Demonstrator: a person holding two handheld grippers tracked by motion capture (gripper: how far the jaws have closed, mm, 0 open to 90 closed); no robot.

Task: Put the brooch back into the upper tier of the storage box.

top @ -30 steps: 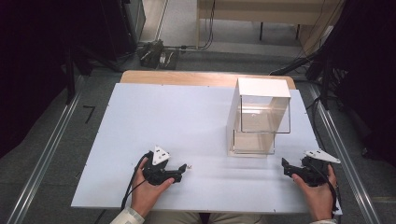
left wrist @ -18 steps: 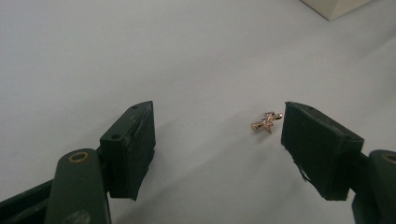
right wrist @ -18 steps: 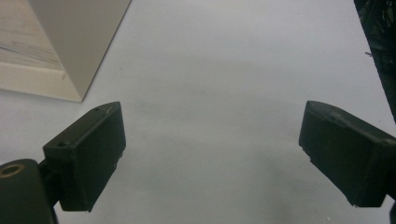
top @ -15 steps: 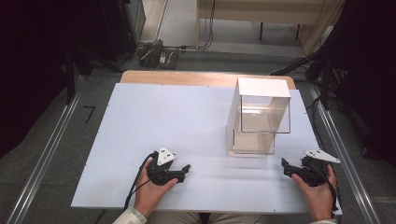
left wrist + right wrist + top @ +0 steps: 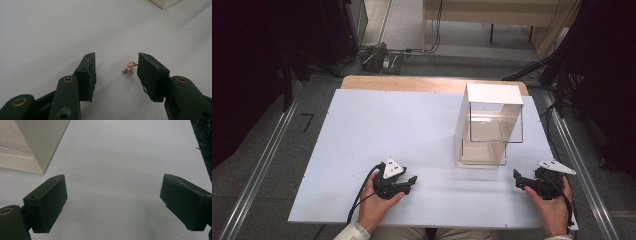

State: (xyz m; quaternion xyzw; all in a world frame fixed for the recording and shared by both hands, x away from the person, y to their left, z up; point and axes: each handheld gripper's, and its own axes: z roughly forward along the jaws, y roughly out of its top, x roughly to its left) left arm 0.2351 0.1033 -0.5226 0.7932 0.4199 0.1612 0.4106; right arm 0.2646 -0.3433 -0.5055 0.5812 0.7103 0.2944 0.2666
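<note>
High view: your left gripper (image 5: 411, 182) sits low at about 7 o'clock on the white table (image 5: 362, 130), jaws pointing toward 3 o'clock, held in your left hand (image 5: 374, 205). Your right gripper (image 5: 518, 180) is at 4 o'clock near the table's edge, jaws pointing toward 9 o'clock, in your right hand (image 5: 554, 210). A clear display box (image 5: 488, 131) with a white top stands at 2 o'clock, well apart from both.

Left gripper view: jaws spread, nothing pinched. A small gold trinket (image 5: 129, 67) lies on the table between them, just beside the right-hand jaw; contact unclear.

Right gripper view: jaws spread wide over bare table. The box's corner (image 5: 37, 145) is at 10 o'clock.
</note>
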